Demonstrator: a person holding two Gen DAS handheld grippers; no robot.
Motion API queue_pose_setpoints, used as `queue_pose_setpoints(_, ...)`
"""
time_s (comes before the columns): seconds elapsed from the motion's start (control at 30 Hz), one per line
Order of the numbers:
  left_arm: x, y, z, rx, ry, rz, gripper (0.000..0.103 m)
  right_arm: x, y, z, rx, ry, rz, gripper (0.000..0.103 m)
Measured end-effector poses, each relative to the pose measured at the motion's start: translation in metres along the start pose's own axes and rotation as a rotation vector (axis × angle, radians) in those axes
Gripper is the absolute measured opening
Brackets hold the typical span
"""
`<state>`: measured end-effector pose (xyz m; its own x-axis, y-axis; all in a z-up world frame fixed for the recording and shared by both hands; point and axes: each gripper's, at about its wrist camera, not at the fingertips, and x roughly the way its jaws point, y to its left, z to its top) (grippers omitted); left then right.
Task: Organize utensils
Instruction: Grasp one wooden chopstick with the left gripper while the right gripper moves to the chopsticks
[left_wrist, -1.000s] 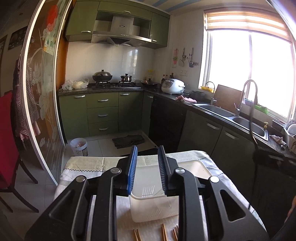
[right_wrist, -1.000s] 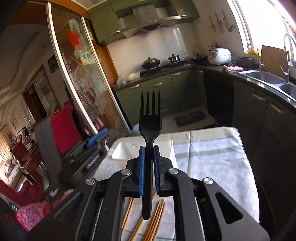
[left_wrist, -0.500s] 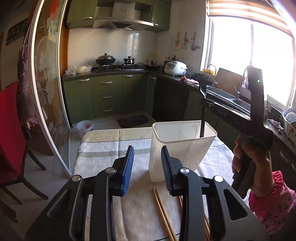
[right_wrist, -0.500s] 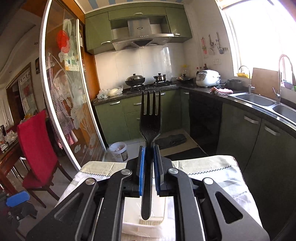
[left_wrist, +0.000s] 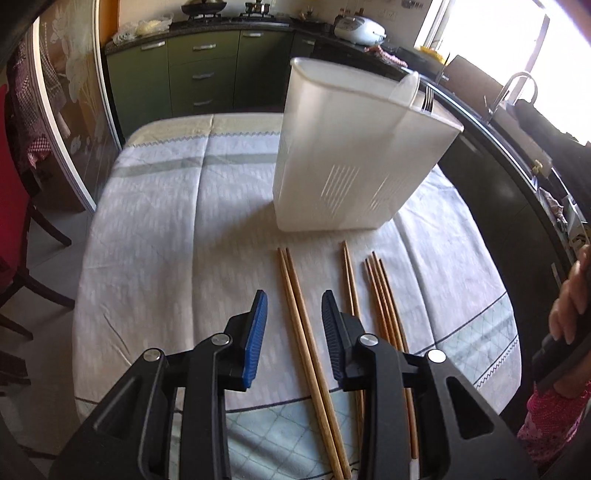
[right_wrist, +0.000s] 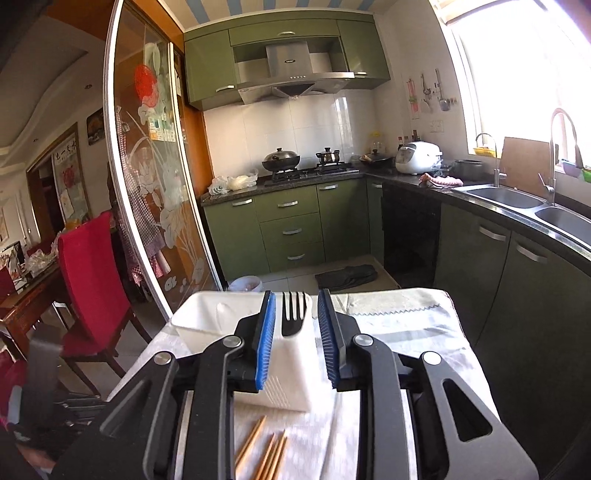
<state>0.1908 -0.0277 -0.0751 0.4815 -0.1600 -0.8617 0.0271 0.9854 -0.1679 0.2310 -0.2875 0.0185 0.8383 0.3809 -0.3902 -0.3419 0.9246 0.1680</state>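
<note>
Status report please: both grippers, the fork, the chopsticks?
Right gripper just opened, black plastic fork standing in white plastic holder. Left gripper open over wooden chopsticks. Nothing in the way.

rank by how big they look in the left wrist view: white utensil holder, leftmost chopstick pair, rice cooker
1. white utensil holder
2. leftmost chopstick pair, long but thin
3. rice cooker, far back on the counter, so it only looks smallest

The right gripper (right_wrist: 296, 332) has just been opening; its blue-padded jaws stand apart on either side of a black fork (right_wrist: 293, 314) without touching it. The fork stands tines up in a white plastic holder (right_wrist: 288, 373) on the cloth-covered bench (right_wrist: 399, 325). Wooden chopsticks (right_wrist: 264, 452) lie on the cloth just in front of the holder.
</note>
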Motion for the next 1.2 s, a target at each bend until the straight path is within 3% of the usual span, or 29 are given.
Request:
queue_pose_setpoints(0.1,0.023,0.003,-0.005,-0.022,0.100,0.012,0.029,-0.022,-0.012,-0.023,0.011,0.066,0.005,0.024)
queue_pose_setpoints(0.23,0.042,0.005,-0.006,-0.031,0.160,0.035,0.029,-0.041,-0.028,-0.052,0.036,0.146,0.008,0.024)
queue_pose_setpoints(0.5,0.057,0.005,-0.001,-0.034,0.198,0.082,0.030,-0.050,-0.054,-0.081,0.099,0.232,0.019,0.024)
queue_pose_setpoints(0.67,0.064,-0.009,-0.001,0.009,0.217,0.117,0.029,-0.050,-0.051,-0.080,0.093,0.245,0.025,0.032)
queue_pose_setpoints(0.7,0.066,-0.012,-0.001,0.015,0.219,0.123,0.029,-0.050,-0.049,-0.080,0.088,0.250,0.026,0.032)
queue_pose_setpoints(0.77,0.068,-0.016,0.001,0.021,0.222,0.133,0.010,-0.046,-0.041,-0.075,0.074,0.265,0.027,0.032)
queue_pose_setpoints(0.83,0.069,-0.018,0.002,0.020,0.226,0.120,0.008,-0.044,-0.037,-0.076,0.054,0.282,0.023,0.032)
queue_pose_setpoints(1.0,0.061,-0.018,0.003,0.005,0.185,0.081,0.007,-0.027,-0.025,-0.083,0.019,0.392,0.043,0.032)
queue_pose_setpoints(1.2,0.006,-0.013,0.008,0.019,-0.022,0.050,0.007,0.024,-0.013,-0.101,0.046,0.664,0.151,0.032)
